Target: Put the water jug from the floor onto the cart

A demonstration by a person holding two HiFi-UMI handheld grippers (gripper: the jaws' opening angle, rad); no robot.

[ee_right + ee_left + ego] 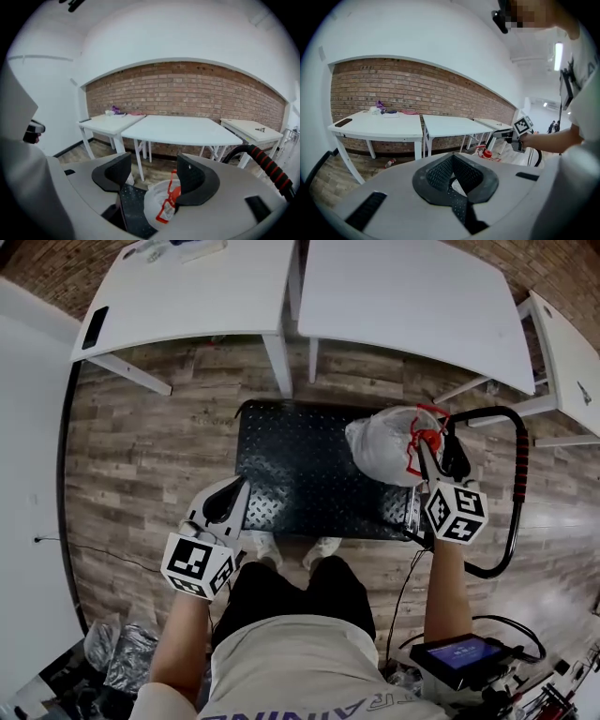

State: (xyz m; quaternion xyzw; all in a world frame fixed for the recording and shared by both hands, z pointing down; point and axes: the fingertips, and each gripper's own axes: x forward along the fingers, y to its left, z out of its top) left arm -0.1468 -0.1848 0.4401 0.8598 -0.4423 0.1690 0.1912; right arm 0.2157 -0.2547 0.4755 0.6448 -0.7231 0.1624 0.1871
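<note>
- The left tongs [228, 502] were held out ahead of the left forearm [183, 634], pointing forward, jaws closed together.
- The right tongs [427, 454] reached further forward from a straight right forearm [448, 592], jaws standing apart.

I see my right gripper [153, 176] with jaws standing wide apart, water jug [157, 208] at 6 o'clock below them, its red handle [171, 194] just beside the right jaw, cart deck [131, 208] at 7, white tables [183, 131] and brick wall [187, 89] at 12, cart handle [265, 166] at 4.
</note>
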